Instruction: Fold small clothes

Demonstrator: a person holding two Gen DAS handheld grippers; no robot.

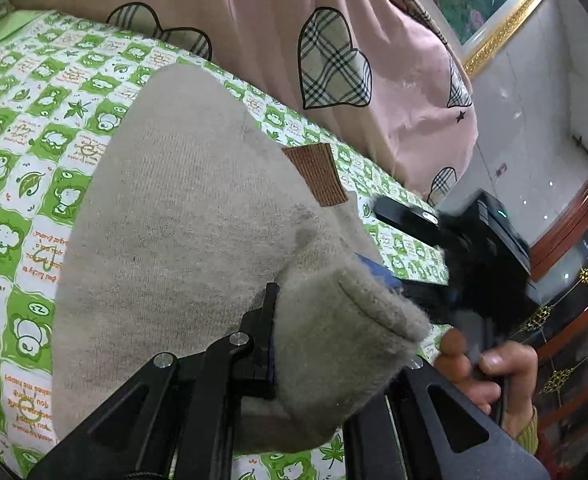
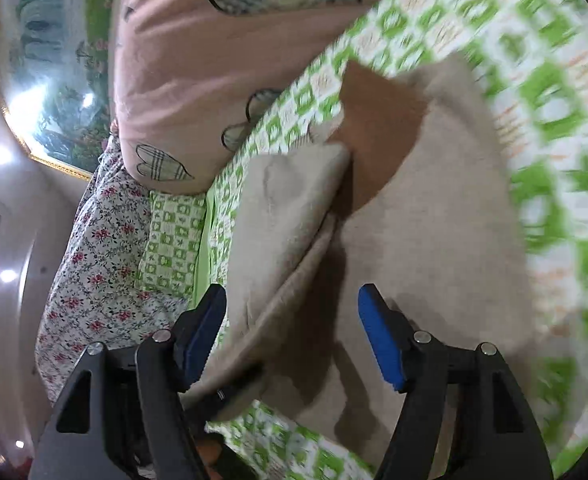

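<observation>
A beige knitted garment [image 1: 181, 220] with a brown ribbed patch [image 1: 318, 176] lies on the green-and-white checked bedsheet [image 1: 33, 128]. My left gripper [image 1: 289, 312] is shut on a bunched fold of it; the fabric drapes over one finger and hides it. In the left wrist view my right gripper [image 1: 390, 244] stands just past that fold, with a hand [image 1: 490, 376] on its handle. In the right wrist view the right gripper [image 2: 294, 332] is open. The garment's [image 2: 434, 240] raised folded edge runs between its blue pads [image 2: 378, 340] without being pressed. The brown patch [image 2: 378, 120] lies beyond.
A pink quilt with checked hearts [image 1: 334, 20] is piled along the far side of the bed. A floral cloth [image 2: 101, 248] and a checked pillow [image 2: 173, 240] lie at the bed's end. A gold-framed painting [image 1: 490, 4] and a dark wooden cabinet [image 1: 574, 280] stand beyond the bed.
</observation>
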